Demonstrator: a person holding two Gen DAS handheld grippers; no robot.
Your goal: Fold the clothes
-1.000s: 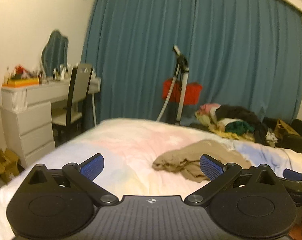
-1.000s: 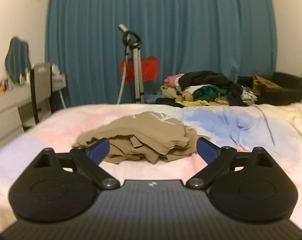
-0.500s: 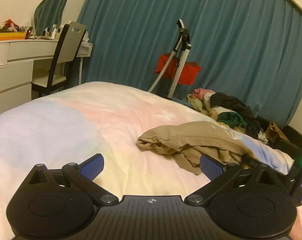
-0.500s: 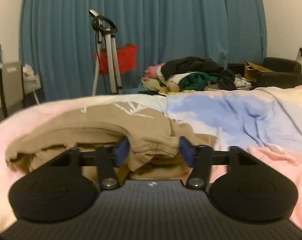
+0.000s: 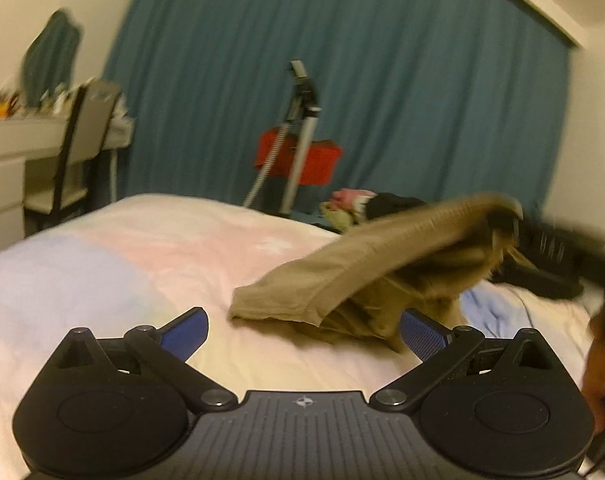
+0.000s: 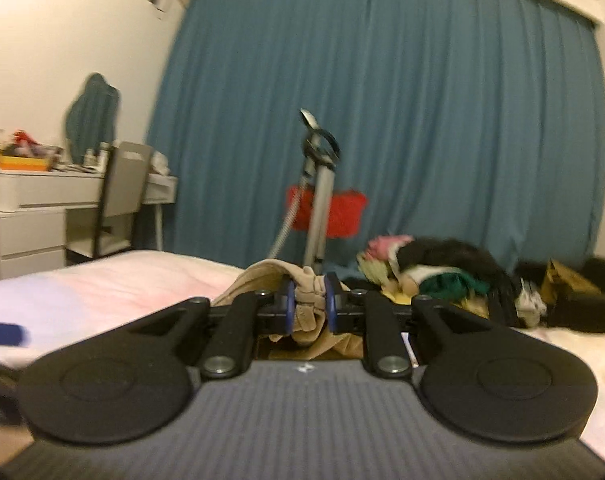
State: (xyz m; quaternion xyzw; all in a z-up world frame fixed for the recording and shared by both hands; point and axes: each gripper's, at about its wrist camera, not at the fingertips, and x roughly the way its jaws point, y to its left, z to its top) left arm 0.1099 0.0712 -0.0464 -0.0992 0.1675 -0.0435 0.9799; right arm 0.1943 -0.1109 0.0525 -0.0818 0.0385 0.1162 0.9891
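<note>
Right gripper (image 6: pixel 307 300) clamps a bunched tan garment (image 5: pixel 342 276) at centre frame; left gripper (image 5: pixel 302 332) gapes wide, empty; bunched fabric risks slipping out.

Garment (image 5: pixel 342 276) on bed (image 5: pixel 122 256); clothes pile (image 6: pixel 434 276) behind; desk (image 6: pixel 42 192) left.

Teal pleated curtain (image 6: pixel 422 120) seen behind silver tripod (image 6: pixel 316 216) and red bag (image 6: pixel 342 216); white drawer desk (image 6: pixel 26 216), grey chair (image 6: pixel 120 196) at left.

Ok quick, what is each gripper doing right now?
Left gripper: open, holding nothing, above the pastel bedspread.
Right gripper: shut on the crumpled tan cotton garment, one end lifted.
</note>
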